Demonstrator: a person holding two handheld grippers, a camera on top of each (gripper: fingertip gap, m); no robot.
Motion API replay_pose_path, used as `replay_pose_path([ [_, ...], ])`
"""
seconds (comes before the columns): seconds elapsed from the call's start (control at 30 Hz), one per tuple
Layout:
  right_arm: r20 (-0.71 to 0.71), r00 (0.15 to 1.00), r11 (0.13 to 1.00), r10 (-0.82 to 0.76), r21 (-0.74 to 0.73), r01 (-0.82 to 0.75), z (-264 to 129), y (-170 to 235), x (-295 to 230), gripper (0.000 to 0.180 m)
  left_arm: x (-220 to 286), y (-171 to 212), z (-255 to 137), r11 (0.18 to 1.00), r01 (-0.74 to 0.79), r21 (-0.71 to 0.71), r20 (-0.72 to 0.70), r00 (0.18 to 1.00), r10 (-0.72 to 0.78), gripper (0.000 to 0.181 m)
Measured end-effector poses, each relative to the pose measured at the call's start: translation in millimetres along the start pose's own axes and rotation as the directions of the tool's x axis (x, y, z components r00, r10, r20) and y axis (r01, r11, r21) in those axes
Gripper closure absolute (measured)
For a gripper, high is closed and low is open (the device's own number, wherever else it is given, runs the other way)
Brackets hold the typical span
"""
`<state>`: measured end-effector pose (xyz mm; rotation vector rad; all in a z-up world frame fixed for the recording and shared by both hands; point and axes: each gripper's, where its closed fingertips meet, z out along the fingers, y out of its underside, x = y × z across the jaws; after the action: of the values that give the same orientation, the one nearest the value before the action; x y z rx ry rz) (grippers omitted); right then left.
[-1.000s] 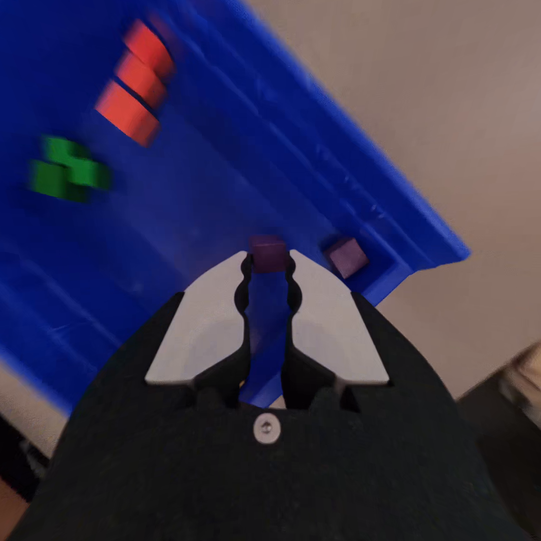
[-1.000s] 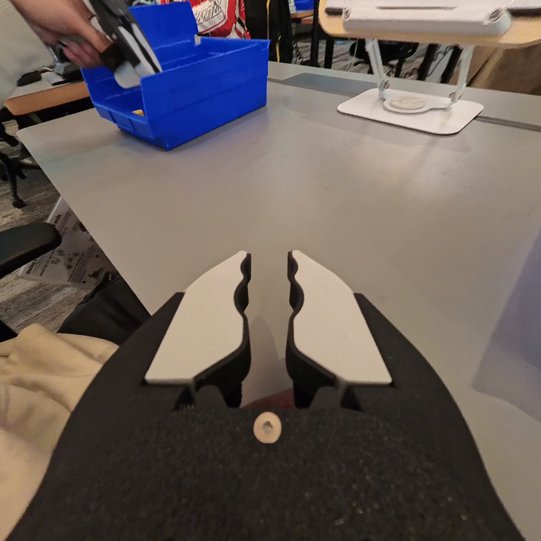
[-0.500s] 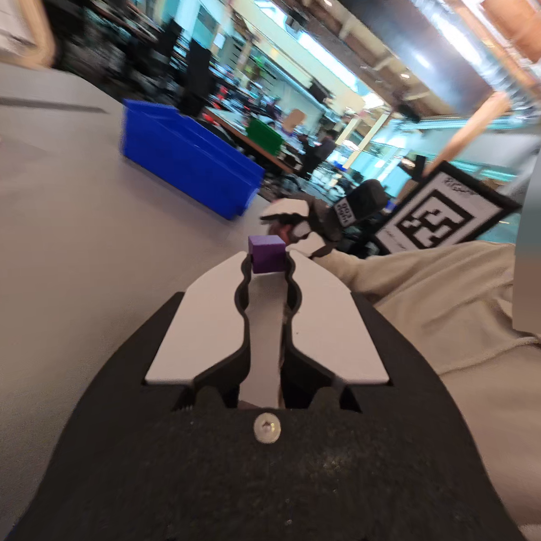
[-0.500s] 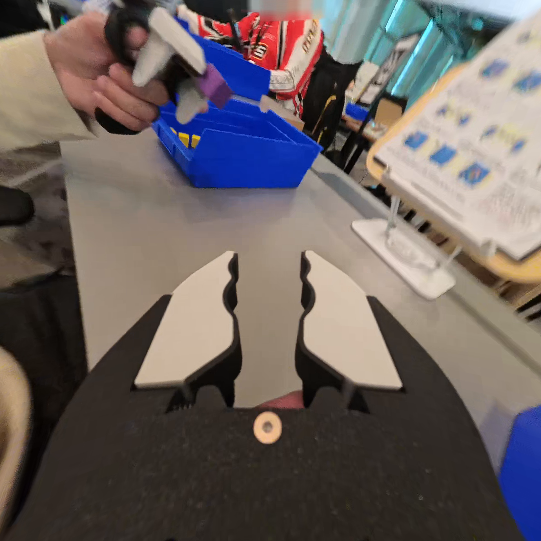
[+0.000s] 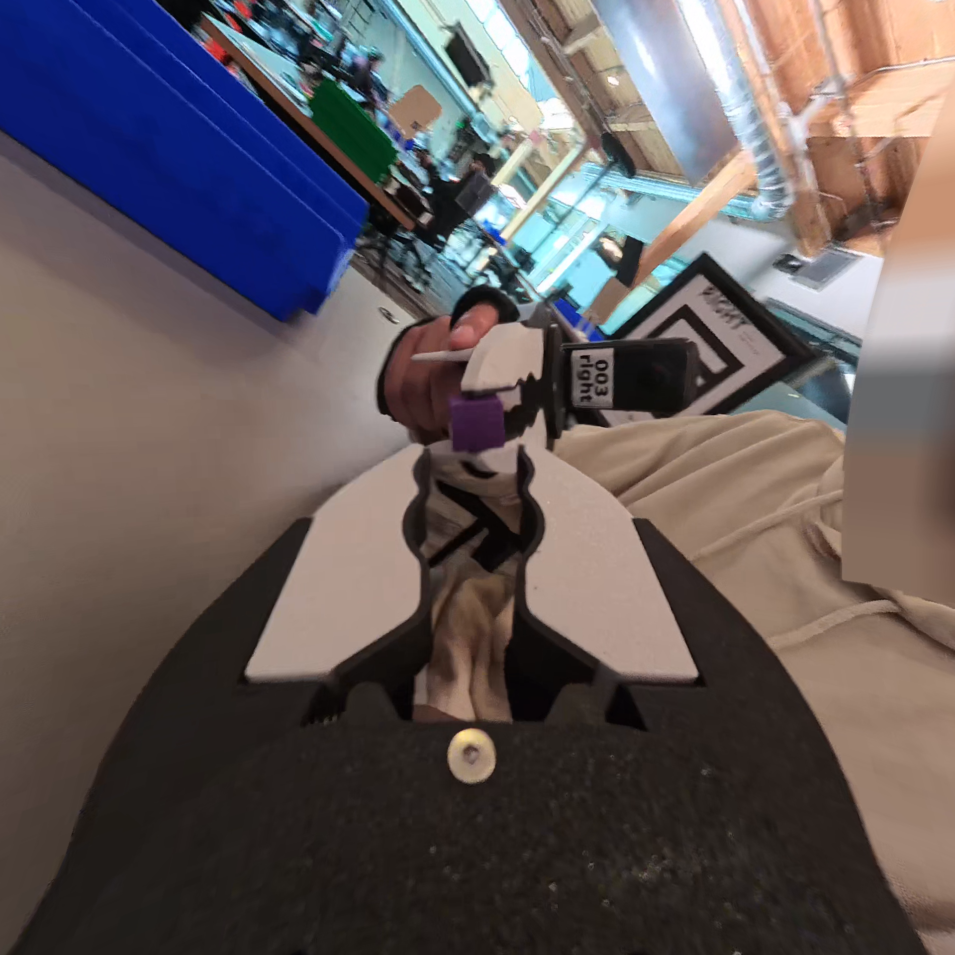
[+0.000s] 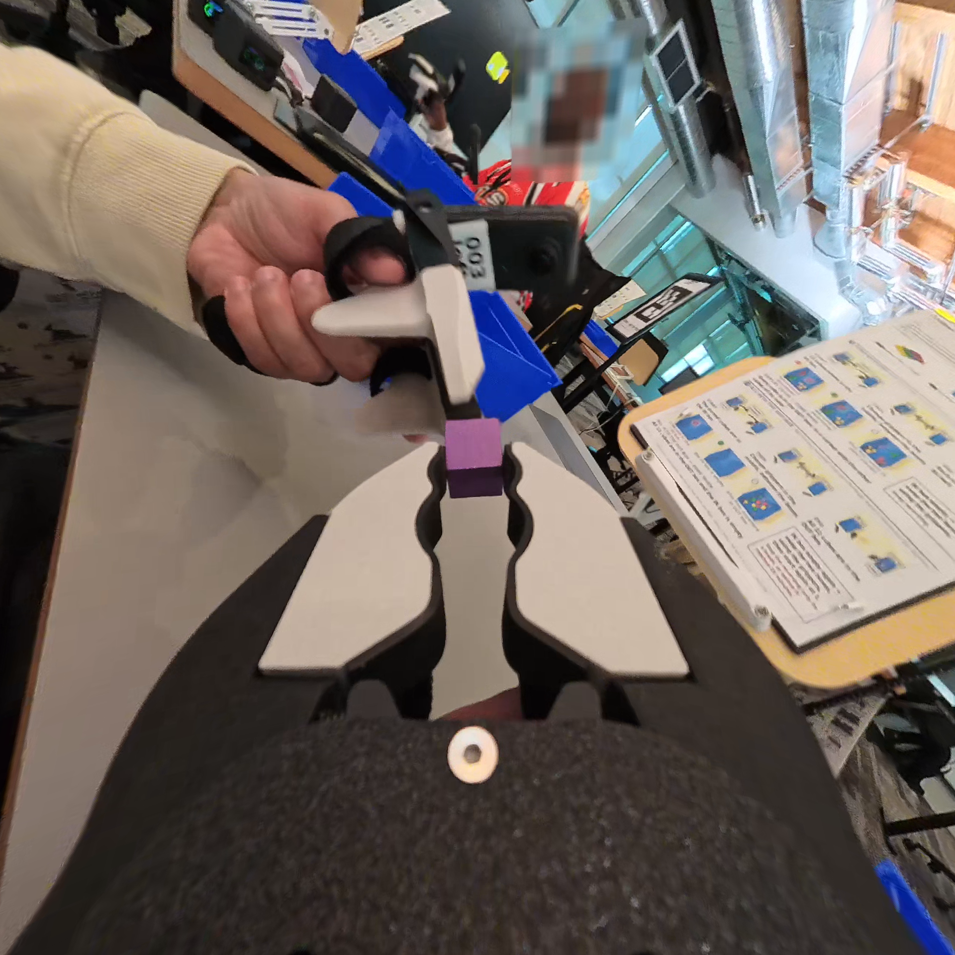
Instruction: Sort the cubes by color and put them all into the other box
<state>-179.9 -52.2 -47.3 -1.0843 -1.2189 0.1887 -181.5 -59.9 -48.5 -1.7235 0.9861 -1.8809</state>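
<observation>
One purple cube (image 6: 473,465) mid-air over tabletop (image 6: 155,491), clamped in right gripper (image 6: 474,457) jaws. Left gripper (image 5: 473,460) jaws apart, just beside cube. Retract left straight back without nudging cube. Hold right clamp firm, then carry to blue box (image 5: 181,155).

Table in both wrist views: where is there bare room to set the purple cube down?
The table is bare beneath the hand, out to its edge, and, in the left wrist view, between the blue box and the left gripper. Crowded: the right gripper pinching the purple cube, and the instruction board to its right.
</observation>
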Motion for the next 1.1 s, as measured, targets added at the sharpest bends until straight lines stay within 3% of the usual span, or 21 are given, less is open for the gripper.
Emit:
replay_pose_path([
  [0.03, -0.013, 1.0, 1.0, 0.024, 0.002, -0.024, -7.7, 2.6, 0.8, 0.159, -2.5, 2.2, -3.3, 0.999, -0.027, 0.019, 0.057, 0.998, 0.026, 0.138],
  [0.1, -0.048, 0.992, 0.993, 0.113, -0.017, -0.114, -25.5, 12.5, 3.8, 0.159, -14.7, 8.0, -15.4, 0.991, -0.116, 0.058, 0.241, 0.965, 0.099, 0.132],
  [0.17, -0.108, 0.97, 0.974, 0.22, -0.034, -0.225, -46.2, 25.7, 8.7, 0.159, -35.7, 17.7, -34.8, 0.977, -0.199, 0.078, 0.468, 0.872, 0.14, 0.13],
  [0.23, -0.206, 0.933, 0.946, 0.296, -0.072, -0.316, -66.4, 43.6, 20.5, 0.159, -48.4, 34.7, -49.5, 0.971, -0.232, 0.051, 0.594, 0.789, 0.157, 0.129],
  [0.37, -0.438, 0.814, 0.887, 0.382, -0.073, -0.456, -112.9, 69.1, 73.2, 0.159, -47.0, 53.7, -55.1, 0.97, -0.242, 0.011, 0.629, 0.756, 0.182, 0.13],
  [0.47, -0.672, 0.652, 0.836, 0.35, -0.09, -0.542, -170.8, 106.7, 154.9, 0.159, -39.8, 51.3, -50.8, 0.959, -0.282, -0.009, 0.622, 0.75, 0.226, 0.13],
  [0.57, -0.702, 0.58, 0.608, 0.414, -0.26, -0.75, -193.4, 197.0, 204.4, 0.159, -41.7, 57.5, -45.1, 0.948, -0.306, -0.082, 0.628, 0.723, 0.288, 0.131],
  [0.7, -0.723, 0.538, 0.27, 0.433, -0.465, -0.843, -189.0, 323.1, 228.1, 0.158, -44.7, 63.9, -39.1, 0.922, -0.347, -0.171, 0.648, 0.665, 0.37, 0.131],
  [0.77, -0.721, 0.501, 0.142, 0.479, -0.499, -0.855, -175.3, 357.3, 226.8, 0.158, -39.4, 66.0, -34.4, 0.919, -0.354, -0.173, 0.633, 0.675, 0.379, 0.131],
  [0.83, -0.713, 0.466, 0.083, 0.523, -0.502, -0.861, -161.6, 371.5, 226.2, 0.149, -37.0, 67.5, -34.3, 0.92, -0.352, -0.174, 0.63, 0.678, 0.378, 0.129],
  [0.93, -0.709, 0.522, 0.151, 0.475, -0.518, -0.842, -164.3, 358.2, 239.3, 0.142, -37.9, 68.2, -42.5, 0.925, -0.344, -0.164, 0.647, 0.67, 0.364, 0.129],
  [1.0, -0.727, 0.538, 0.269, 0.427, -0.466, -0.843, -174.0, 324.2, 250.3, 0.142, -41.7, 67.1, -51.8, 0.929, -0.338, -0.151, 0.673, 0.653, 0.348, 0.13],
  [1.1, -0.708, 0.533, 0.491, 0.463, -0.296, -0.82, -173.1, 239.8, 233.6, 0.144, -50.0, 61.8, -65.7, 0.94, -0.32, -0.119, 0.724, 0.62, 0.302, 0.132],
])
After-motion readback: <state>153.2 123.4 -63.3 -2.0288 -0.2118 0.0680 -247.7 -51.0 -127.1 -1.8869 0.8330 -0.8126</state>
